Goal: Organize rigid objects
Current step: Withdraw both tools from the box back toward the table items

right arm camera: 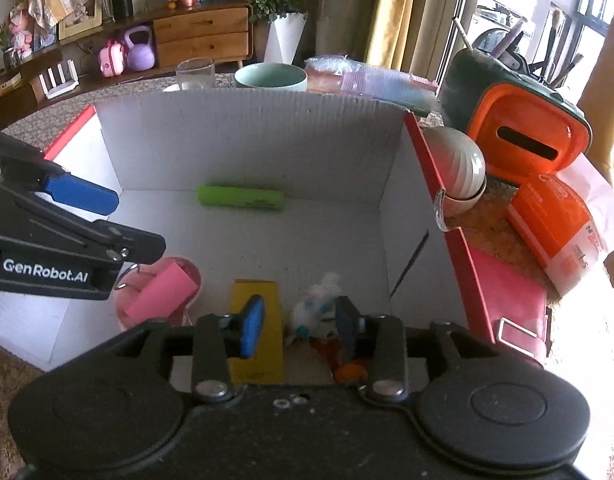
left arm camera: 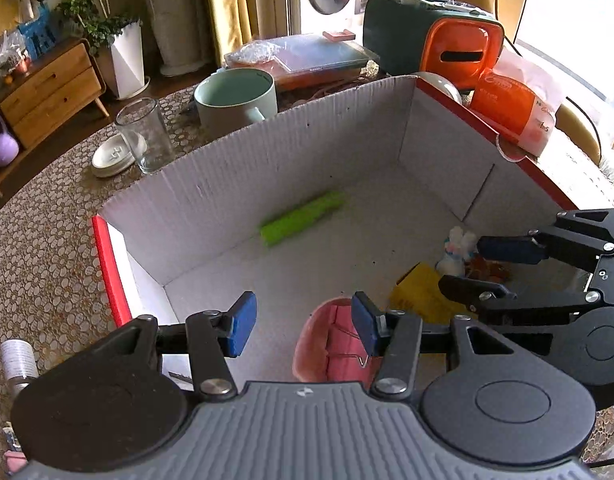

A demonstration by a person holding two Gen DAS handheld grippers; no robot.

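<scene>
White cardboard box (right arm camera: 243, 148), one green tube (right arm camera: 241, 197), one yellow block (right arm camera: 267, 300)

Two black handheld grippers (left arm camera: 303, 326) (right arm camera: 299, 326) with blue finger pads (left arm camera: 243, 322), silver screws, round side discs; one bears white "GenRobot.AI" lettering.

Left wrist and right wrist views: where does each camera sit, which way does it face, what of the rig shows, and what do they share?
Left wrist view: sits on the left claw, looking down into the white box from its near side; its own blue pads show, and the right claw enters from the right.
Right wrist view: sits on the right claw, facing the same way into the box; the left claw enters from the left.
Shared: the green cylinder, pink container, yellow block, small white toy and mint mug.
</scene>
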